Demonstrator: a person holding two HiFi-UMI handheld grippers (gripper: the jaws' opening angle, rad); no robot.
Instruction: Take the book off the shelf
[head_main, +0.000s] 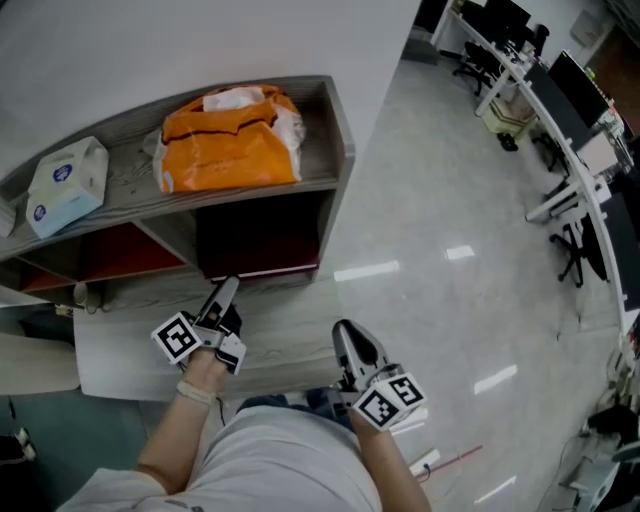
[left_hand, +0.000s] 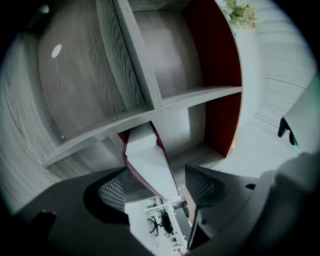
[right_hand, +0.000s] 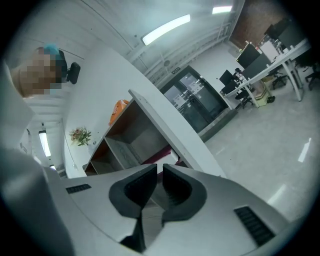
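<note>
A book with a dark red cover and white page edges (left_hand: 147, 160) sticks out of the lower right compartment of the wooden shelf (head_main: 335, 130). From the head view its cover (head_main: 258, 245) shows just ahead of my left gripper (head_main: 228, 288). In the left gripper view my left gripper (left_hand: 157, 187) stands open around the book's near end, the pads not pressing on it. My right gripper (head_main: 345, 335) hangs lower right, off the shelf. In the right gripper view its jaws (right_hand: 159, 182) are shut on nothing, and the book (right_hand: 167, 159) shows beyond them.
An orange bag (head_main: 230, 140) and a pack of tissues (head_main: 65, 180) lie on top of the shelf. A pale board (head_main: 130, 350) lies under my left hand. Glossy floor (head_main: 450, 250) spreads to the right, with desks and chairs (head_main: 560, 100) farther off.
</note>
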